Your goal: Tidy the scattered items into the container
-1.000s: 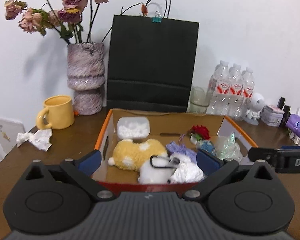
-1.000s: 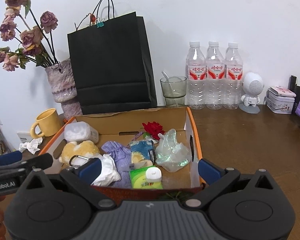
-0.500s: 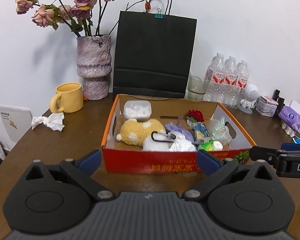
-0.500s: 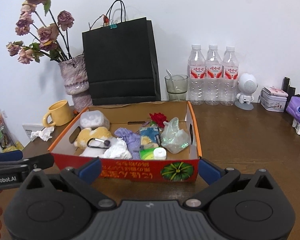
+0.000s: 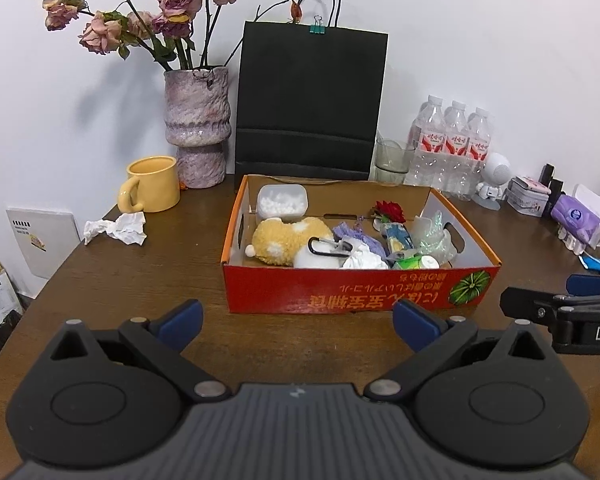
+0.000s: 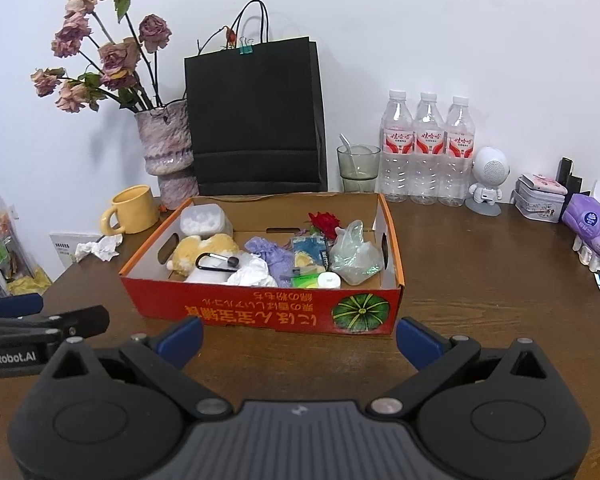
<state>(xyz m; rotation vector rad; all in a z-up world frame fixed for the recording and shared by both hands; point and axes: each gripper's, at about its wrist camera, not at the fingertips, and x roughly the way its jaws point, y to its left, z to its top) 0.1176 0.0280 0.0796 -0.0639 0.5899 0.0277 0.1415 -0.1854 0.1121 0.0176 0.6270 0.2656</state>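
A red cardboard box (image 5: pixel 340 294) (image 6: pixel 260 312) sits mid-table and holds several items: a yellow plush (image 5: pixel 284 236), a white tub (image 5: pixel 282 201), a carabiner (image 5: pixel 328 247), crumpled tissue (image 5: pixel 364 260), purple cloth (image 6: pixel 272 254), a red flower (image 6: pixel 324 220), a clear bag (image 6: pixel 354 256) and a green bottle (image 6: pixel 316 280). My left gripper (image 5: pixel 296 326) is open and empty, in front of the box. My right gripper (image 6: pixel 298 338) is open and empty, also in front of the box. A crumpled tissue (image 5: pixel 116 229) lies on the table left of the box.
A yellow mug (image 5: pixel 152 184), a vase of dried roses (image 5: pixel 196 128), a black paper bag (image 5: pixel 308 104), a glass (image 6: pixel 356 168), three water bottles (image 6: pixel 424 148), a white speaker figure (image 6: pixel 488 178), a tin (image 6: pixel 540 196) and purple tissue pack (image 6: pixel 588 224) line the back and right.
Both grippers have pulled back from over the box toward the table's front edge. The whole box and its red front face have come into view. Both stay open.
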